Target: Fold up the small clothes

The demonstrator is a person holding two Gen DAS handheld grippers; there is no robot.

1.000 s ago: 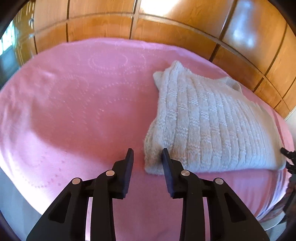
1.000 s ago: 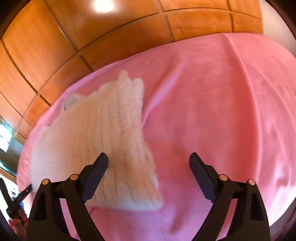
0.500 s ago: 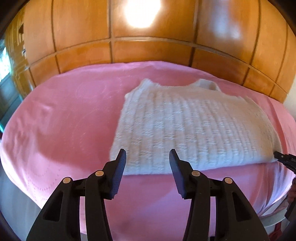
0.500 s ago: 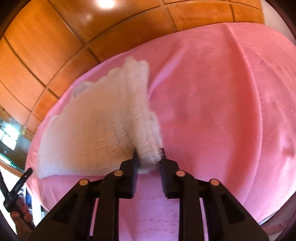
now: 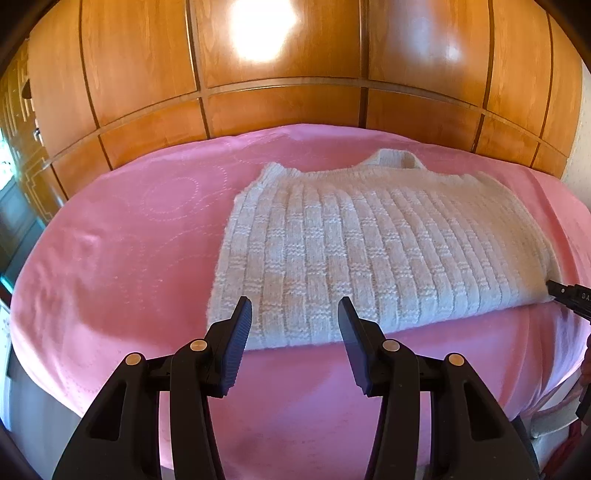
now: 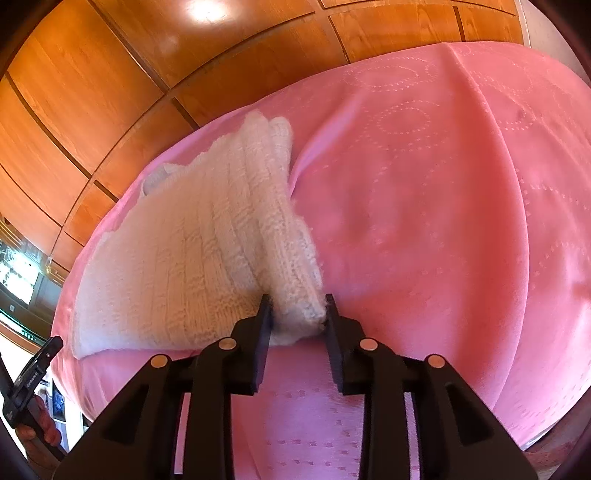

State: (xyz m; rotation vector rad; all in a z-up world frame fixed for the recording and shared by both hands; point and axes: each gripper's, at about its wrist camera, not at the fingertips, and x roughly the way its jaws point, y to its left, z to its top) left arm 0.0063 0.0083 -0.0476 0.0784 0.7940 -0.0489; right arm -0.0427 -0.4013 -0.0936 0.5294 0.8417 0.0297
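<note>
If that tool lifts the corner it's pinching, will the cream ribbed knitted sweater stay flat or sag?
Probably sag: the cream ribbed knitted sweater already bunches softly where the right tool pinches it. The thick, fuzzy knit should grip well, not slip. On the pink bedspread it may drag rather than slide.

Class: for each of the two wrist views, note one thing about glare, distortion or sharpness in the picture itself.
Left wrist view: a white glare patch burns out the wooden panels, whose straight seams bow under fisheye distortion. Right wrist view: a smaller glare spot sits on the panels; the knitted sweater looks soft and fuzzy near the right gripper.
</note>
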